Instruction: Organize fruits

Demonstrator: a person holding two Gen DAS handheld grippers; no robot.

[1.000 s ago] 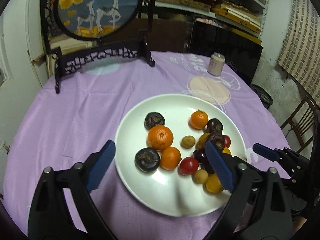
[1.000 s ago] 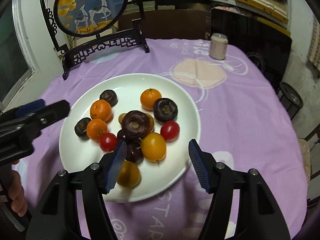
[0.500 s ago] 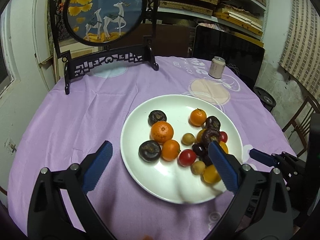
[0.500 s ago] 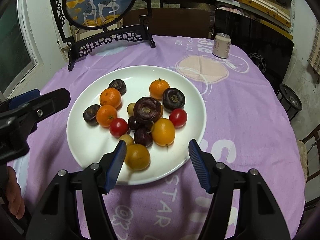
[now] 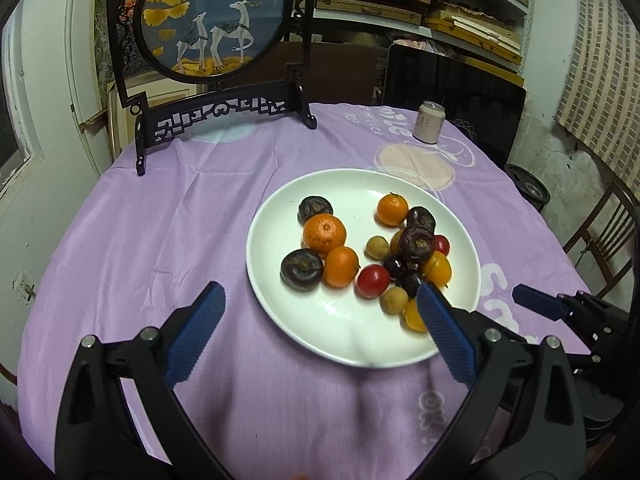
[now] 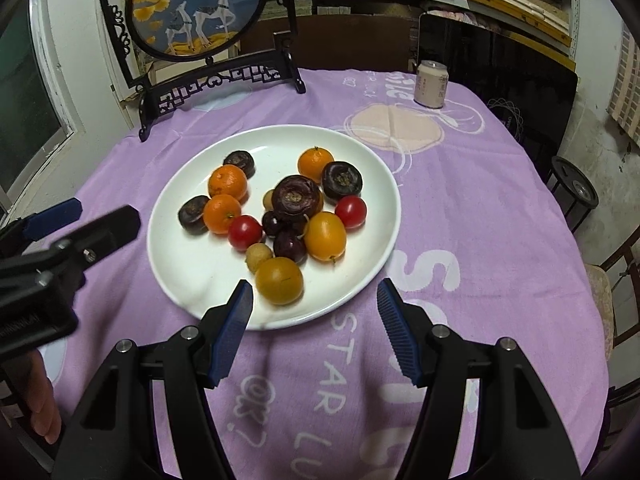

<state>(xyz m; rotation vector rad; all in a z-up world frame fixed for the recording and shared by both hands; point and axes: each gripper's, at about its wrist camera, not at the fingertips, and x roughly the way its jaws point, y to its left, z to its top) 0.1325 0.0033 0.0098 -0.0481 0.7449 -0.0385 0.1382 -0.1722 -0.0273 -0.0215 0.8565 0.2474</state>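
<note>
— One round table under a lilac printed cloth [image 6: 460,208] takes up most of both views. How much bare cloth is there?

— Wide stretches on the left side and on the right, and a broad strip along the near edge. At the far edge stands a dark carved wooden stand holding a round deer painting [image 5: 212,20], with a pale drink can [image 6: 430,83] near the far right edge, well apart from everything else.

— And the fruit?

— All of it lies in a large round white plate [image 6: 188,280], whose near rim lies just ahead of the right gripper. Left part: two dark purple wrinkled fruits and two orange mandarins [image 6: 227,181], close together. Middle and right: a packed cluster with a large dark purple fruit [image 6: 296,197] on top, a third mandarin behind it, two red cherry tomatoes [image 6: 245,232], two yellow-orange oval fruits [image 6: 279,280], small dark plums and small tan round ones. The plate's near left portion is bare white.

— The grippers?

— The left black gripper with blue ribbed pads [image 5: 318,314] is spread wide, holding nothing, one pad over bare cloth left of the plate and the other over the plate's near right rim. The right gripper [image 6: 314,306], same build, is likewise parted and empty, above the plate's near rim, touching no fruit.
</note>
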